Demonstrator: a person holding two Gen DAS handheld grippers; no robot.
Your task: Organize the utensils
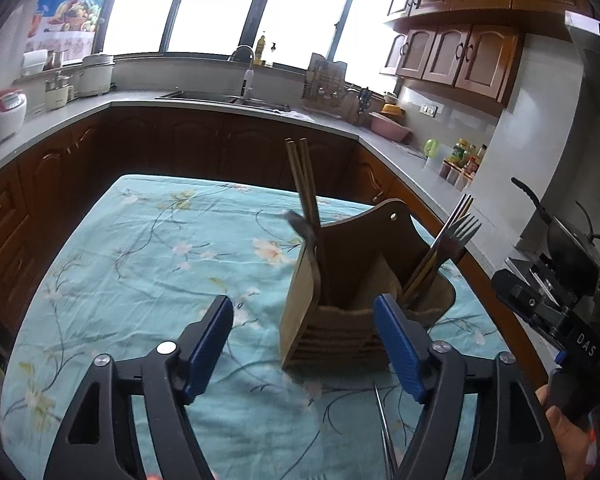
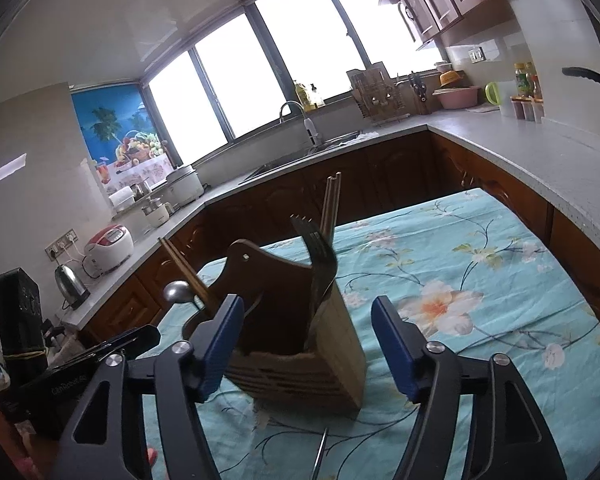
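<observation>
holder: i am seeing the wooden utensil holder (image 1: 352,304) standing upright on the table (image 1: 140,264), which is wearing a teal floral cloth, just ahead of both claws.
already sorted: chopsticks (image 1: 304,184) and a spoon (image 2: 177,291) are sitting in one compartment; forks (image 1: 458,236) and a few more sticks are leaning in another.
left to do: one thin metal utensil (image 1: 384,432) is lying flat on the cloth in front of the holder; i cannot tell what kind it is.
left claw (image 1: 308,344): i am holding it wide open and empty, above that loose piece.
right claw (image 2: 306,344): it is gaping wide too, gripping nothing, facing the holder.
progress: i am judging the job nearly finished, with this last piece waiting.
</observation>
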